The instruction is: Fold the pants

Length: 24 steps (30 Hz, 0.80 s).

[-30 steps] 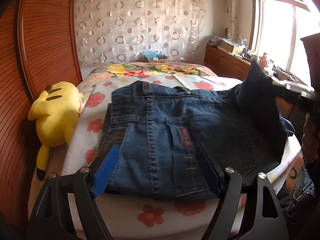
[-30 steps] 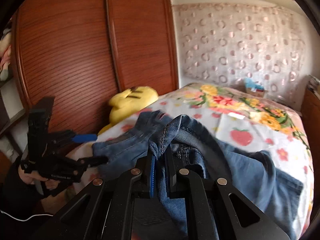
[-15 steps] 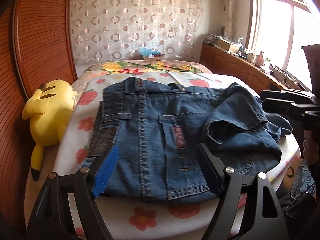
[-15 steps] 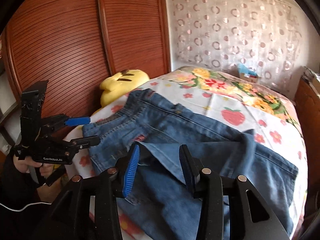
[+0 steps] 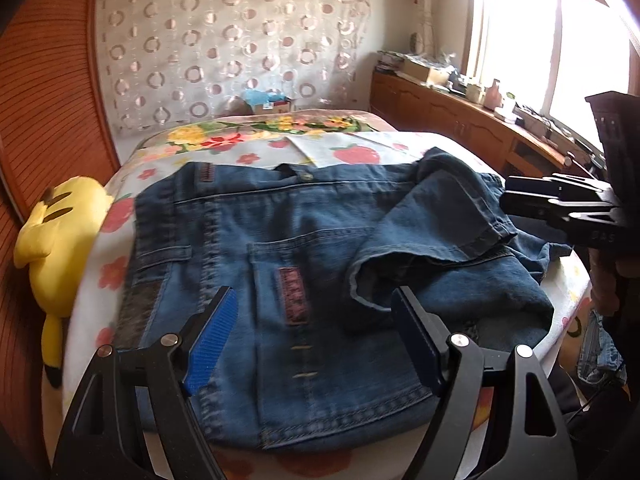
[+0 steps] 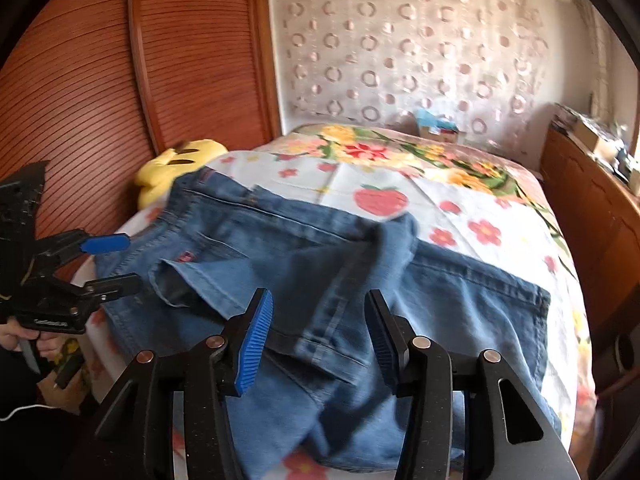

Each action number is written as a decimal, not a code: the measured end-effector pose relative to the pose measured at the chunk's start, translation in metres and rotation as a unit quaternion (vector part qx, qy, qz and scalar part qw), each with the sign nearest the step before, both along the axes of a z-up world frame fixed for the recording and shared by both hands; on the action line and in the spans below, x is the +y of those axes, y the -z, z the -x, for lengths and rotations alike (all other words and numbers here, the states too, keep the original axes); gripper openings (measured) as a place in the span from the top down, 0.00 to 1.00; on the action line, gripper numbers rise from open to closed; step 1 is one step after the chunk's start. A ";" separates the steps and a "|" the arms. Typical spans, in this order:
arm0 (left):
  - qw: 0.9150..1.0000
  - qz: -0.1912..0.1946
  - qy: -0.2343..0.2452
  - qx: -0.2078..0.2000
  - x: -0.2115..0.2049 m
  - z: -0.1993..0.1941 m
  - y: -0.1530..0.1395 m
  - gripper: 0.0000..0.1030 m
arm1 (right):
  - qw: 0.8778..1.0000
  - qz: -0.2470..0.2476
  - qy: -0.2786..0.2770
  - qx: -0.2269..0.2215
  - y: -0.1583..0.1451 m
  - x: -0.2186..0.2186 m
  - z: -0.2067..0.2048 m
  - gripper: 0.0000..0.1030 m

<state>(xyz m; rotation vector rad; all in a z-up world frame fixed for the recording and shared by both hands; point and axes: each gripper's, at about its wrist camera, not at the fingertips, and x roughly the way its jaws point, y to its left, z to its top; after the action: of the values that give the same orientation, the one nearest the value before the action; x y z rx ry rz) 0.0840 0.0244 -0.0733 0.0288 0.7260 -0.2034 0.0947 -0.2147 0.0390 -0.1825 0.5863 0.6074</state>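
**Operator:** Denim is lying across the near end of the floral bed [image 5: 400, 140]: the jeans [image 5: 280, 248] are spread with the waistband toward the curtain, and the leg cuff [image 6: 332, 344] is draped back over the seat, bunched and crooked. My right gripper [image 6: 318, 338] is opening its jaws just above that cuff, nothing pinched between the pads. My left gripper [image 5: 316, 336] is hovering spread wide over the jeans' near edge, gripping nothing.

**Spotter:** So the fold is loose. How are you tidying it?

**Operator:** I'm thinking the cuff needs squaring to the waistband side of the jeans. I'm planning to pinch the rumpled hem at its corner, not mid-fabric, and draw it flat so the layers are stacking evenly.

**Spotter:** Risks?

**Operator:** Heavy denim is likely dragging the lower layer along, so I'm keeping the left gripper ready to pin the jeans' near edge. The yellow plush toy [image 5: 60, 232] is sitting beside the jeans, clear enough.
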 end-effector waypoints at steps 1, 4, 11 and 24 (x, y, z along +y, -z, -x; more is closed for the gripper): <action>1.000 -0.002 0.005 0.002 -0.003 -0.002 0.001 0.23 | 1.000 0.000 0.004 0.003 0.000 -0.001 0.002 0.50; 1.000 -0.011 0.018 0.008 -0.015 -0.009 0.005 0.23 | 1.000 -0.002 0.017 0.014 0.003 0.002 -0.004 0.49; 0.998 -0.014 0.045 0.036 -0.032 -0.027 0.016 0.23 | 0.999 -0.016 0.014 0.046 0.005 0.013 -0.012 0.49; 0.998 -0.006 0.057 0.036 -0.027 -0.027 0.023 0.63 | 0.998 -0.039 -0.028 0.042 -0.013 0.022 -0.016 0.95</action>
<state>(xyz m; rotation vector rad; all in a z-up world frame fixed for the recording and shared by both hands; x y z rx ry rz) 0.1106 -0.0030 -0.0968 0.0749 0.7977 -0.3109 0.1110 -0.1924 0.0525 -0.1004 0.6383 0.6931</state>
